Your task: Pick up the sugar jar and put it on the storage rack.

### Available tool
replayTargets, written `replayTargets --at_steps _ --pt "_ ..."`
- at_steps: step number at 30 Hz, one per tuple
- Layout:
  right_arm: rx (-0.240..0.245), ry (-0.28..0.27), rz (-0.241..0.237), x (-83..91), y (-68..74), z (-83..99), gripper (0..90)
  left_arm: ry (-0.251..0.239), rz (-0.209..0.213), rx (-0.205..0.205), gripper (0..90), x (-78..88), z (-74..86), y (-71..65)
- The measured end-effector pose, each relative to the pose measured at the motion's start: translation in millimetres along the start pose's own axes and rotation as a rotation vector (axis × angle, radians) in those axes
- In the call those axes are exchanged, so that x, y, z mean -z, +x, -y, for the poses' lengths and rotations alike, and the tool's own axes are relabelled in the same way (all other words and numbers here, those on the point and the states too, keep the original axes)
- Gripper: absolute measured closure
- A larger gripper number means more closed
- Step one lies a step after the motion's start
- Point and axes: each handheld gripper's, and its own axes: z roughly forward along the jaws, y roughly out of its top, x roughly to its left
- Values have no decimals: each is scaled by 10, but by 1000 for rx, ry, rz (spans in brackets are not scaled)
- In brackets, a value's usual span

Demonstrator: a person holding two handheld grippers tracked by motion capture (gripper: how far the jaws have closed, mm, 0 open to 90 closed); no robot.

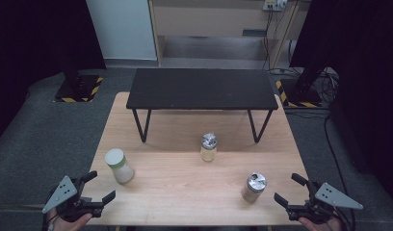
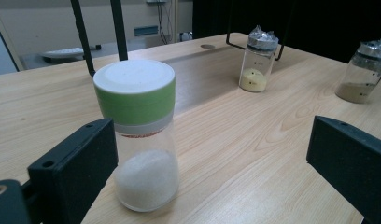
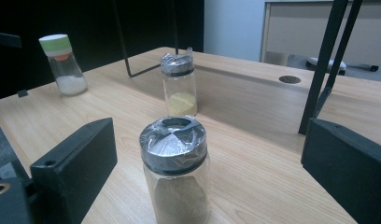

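Observation:
Three jars stand upright on the wooden table (image 1: pixel 185 178). A jar with a green and white lid (image 1: pixel 119 165) holds white grains at the left. In the left gripper view this green-lidded jar (image 2: pixel 142 135) stands just ahead of the wide-apart jaws, nearer the left one. My left gripper (image 1: pixel 99 186) is open at the front left corner. A plastic-wrapped jar of brown powder (image 1: pixel 254 187) stands at the front right; this brown-powder jar (image 3: pixel 176 170) is ahead of my open right gripper (image 1: pixel 290 189). A third jar, with yellow powder (image 1: pixel 208 147), stands mid-table.
A low black bench-like shelf (image 1: pixel 202 89) on thin metal legs spans the far half of the table. Its legs (image 3: pixel 326 60) rise close behind the jars in the right gripper view. Grey floor surrounds the table, with cables at the right.

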Motion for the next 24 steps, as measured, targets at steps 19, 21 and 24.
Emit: replayTargets --at_steps 19,21,24 --pt "5 1 -7 16 12 -5 35 0 -4 7 8 11 6 -1" --pt "9 2 -2 18 20 -6 35 3 -7 7 8 11 1 -6" --pt "10 3 -3 17 22 -9 35 13 -9 9 7 18 -2 -6"
